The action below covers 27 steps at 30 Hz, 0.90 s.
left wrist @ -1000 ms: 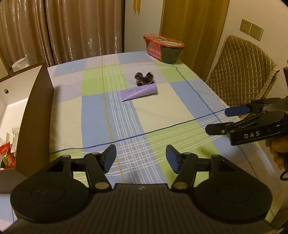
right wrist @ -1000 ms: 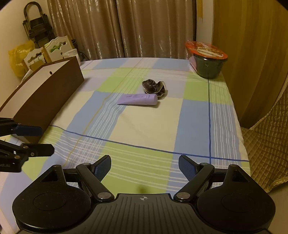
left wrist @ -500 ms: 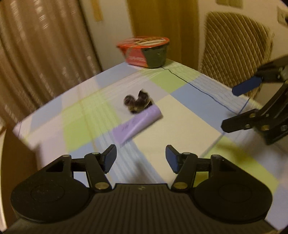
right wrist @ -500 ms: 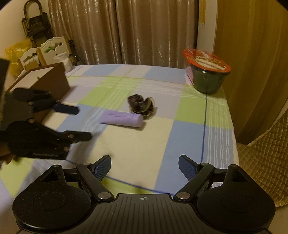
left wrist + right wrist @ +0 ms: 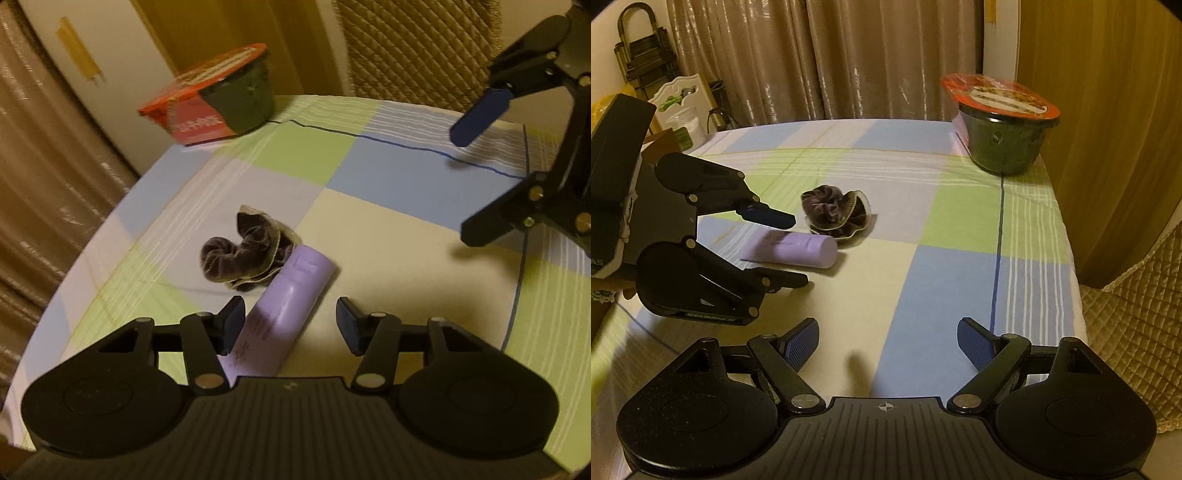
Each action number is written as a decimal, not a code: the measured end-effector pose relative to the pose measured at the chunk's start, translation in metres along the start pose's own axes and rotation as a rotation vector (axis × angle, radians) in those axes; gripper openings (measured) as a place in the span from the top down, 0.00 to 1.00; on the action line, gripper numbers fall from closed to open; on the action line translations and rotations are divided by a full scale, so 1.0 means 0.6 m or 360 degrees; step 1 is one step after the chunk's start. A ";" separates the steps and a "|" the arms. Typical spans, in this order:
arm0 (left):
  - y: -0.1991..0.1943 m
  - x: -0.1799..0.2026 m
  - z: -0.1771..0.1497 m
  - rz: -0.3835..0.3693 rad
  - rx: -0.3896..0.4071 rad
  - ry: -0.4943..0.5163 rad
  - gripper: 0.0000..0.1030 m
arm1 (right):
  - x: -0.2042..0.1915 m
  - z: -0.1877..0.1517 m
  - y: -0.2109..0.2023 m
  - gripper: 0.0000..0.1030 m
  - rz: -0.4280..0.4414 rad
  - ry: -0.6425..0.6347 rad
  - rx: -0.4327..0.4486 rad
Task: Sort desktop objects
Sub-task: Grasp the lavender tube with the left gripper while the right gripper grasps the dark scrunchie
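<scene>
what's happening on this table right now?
A person holds a hand-held gripper in each hand over a checked tablecloth. The left hand-held gripper straddles the lilac plastic tube, jaws closing around it, pads not yet pressing. A dark velvet scrunchie lies against the tube's far end. The right hand-held gripper hangs open over bare cloth, holding nothing. A red-lidded dark instant noodle bowl sits untouched at the far corner.

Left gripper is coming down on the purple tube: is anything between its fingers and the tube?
Nothing visible. The purple tube already lies between the closing fingers of the left gripper, which do not press it yet. The dark scrunchie touches the tube's far end, outside the fingers' gap.
</scene>
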<state>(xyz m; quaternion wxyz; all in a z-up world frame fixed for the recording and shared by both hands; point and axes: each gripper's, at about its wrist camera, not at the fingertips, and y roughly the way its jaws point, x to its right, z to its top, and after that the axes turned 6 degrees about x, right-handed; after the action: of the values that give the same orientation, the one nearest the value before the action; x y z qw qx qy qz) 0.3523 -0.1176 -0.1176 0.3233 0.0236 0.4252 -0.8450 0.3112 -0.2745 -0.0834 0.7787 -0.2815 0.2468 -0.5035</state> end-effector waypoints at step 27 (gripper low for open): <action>-0.016 -0.016 -0.017 -0.0007 -0.0144 -0.0522 0.74 | -0.001 0.052 0.094 0.18 0.0063 0.0010 0.0003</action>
<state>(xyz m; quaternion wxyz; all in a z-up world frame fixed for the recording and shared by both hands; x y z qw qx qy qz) 0.3519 -0.1010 -0.1141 0.3874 -0.1302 0.4044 -0.8182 0.3683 -0.2488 -0.0996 0.7879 -0.2743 0.2544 -0.4892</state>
